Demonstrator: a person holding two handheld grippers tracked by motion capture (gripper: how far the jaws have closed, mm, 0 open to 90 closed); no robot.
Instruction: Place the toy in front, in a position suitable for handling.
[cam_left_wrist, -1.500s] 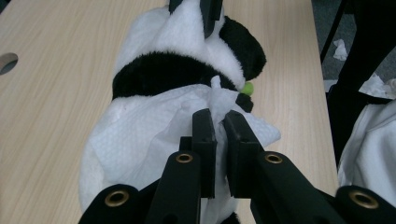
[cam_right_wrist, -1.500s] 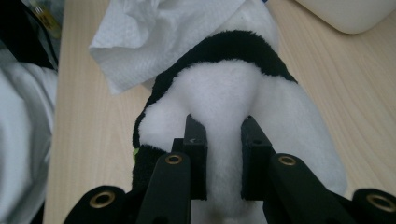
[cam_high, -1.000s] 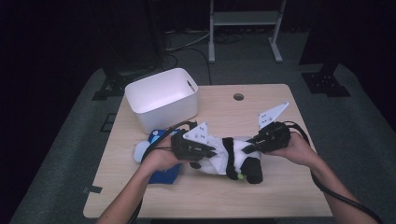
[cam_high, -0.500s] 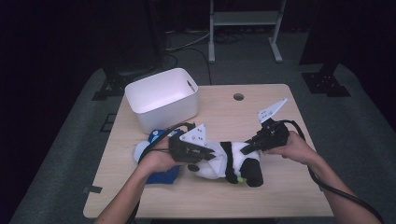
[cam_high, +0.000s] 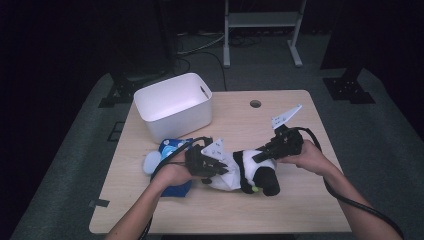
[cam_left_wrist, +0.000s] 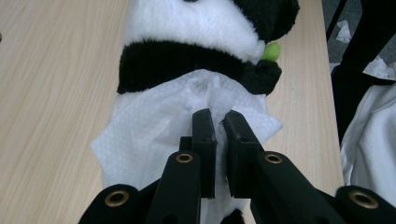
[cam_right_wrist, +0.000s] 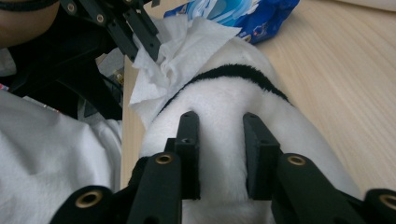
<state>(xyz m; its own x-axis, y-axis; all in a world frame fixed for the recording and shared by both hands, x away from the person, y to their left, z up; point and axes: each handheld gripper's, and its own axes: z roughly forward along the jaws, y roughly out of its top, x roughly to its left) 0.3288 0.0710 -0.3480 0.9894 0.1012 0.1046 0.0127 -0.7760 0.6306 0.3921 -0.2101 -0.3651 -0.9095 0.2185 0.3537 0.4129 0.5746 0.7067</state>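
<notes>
We saw a wooden table (cam_high: 300, 210) with a plush panda (cam_high: 255, 172) lying on its side near the front edge, between our two tools. Our left gripper (cam_high: 212, 162) was clenched on a white paper tissue (cam_left_wrist: 154, 126), its jaws pinching a bunched fold of it with only a narrow gap between them. The tissue spread out ahead of and beneath those jaws, draped over the panda's white body, and just beyond it ran the toy's black band of fur. A small green piece (cam_left_wrist: 271, 50) sat past the jaws and to their right, against the black fur.

Our right gripper (cam_right_wrist: 218, 154) pressed down on the panda's white fur, which bulged up between its two parted jaws; they gripped the plush rather than hanging free. Ahead of those jaws we saw the black band, then the tissue and the left gripper holding it.

Behind the left gripper, touching our left hand (cam_high: 172, 175), lay a blue packet (cam_high: 172, 150). A white bin (cam_high: 172, 105) stood farther off beyond that hand, well apart from the panda.
</notes>
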